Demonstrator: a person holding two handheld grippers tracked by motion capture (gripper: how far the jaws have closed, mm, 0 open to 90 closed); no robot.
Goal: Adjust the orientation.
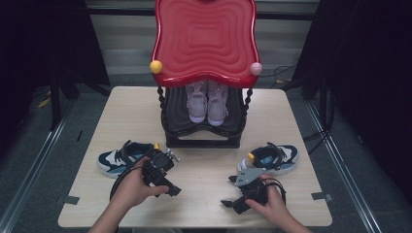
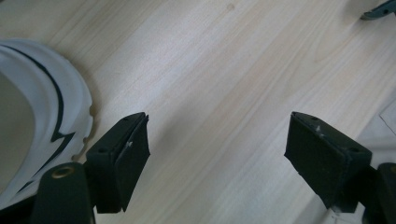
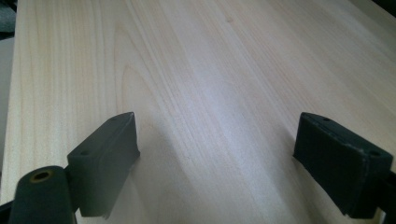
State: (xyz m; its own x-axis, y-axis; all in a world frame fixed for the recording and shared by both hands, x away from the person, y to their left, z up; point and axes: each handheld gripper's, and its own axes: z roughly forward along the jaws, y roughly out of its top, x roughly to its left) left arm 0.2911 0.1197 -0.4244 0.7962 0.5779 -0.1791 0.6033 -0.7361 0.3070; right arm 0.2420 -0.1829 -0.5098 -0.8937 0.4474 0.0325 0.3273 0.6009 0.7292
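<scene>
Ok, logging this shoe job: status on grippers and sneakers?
Left gripper open, empty, beside left sneaker. Right gripper open over bare table. Right sneaker untouched.

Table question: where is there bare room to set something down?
The table is bare at its far corners either side of the shoe rack, and in the middle front between the left gripper and right gripper. It is crowded by the left sneaker and right sneaker.

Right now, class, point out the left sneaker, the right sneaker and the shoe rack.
left sneaker (image 1: 116, 158), high view, on its laces.
right sneaker (image 1: 279, 156), high view, on its upper.
shoe rack (image 1: 204, 34), high view, on its red top.
</scene>
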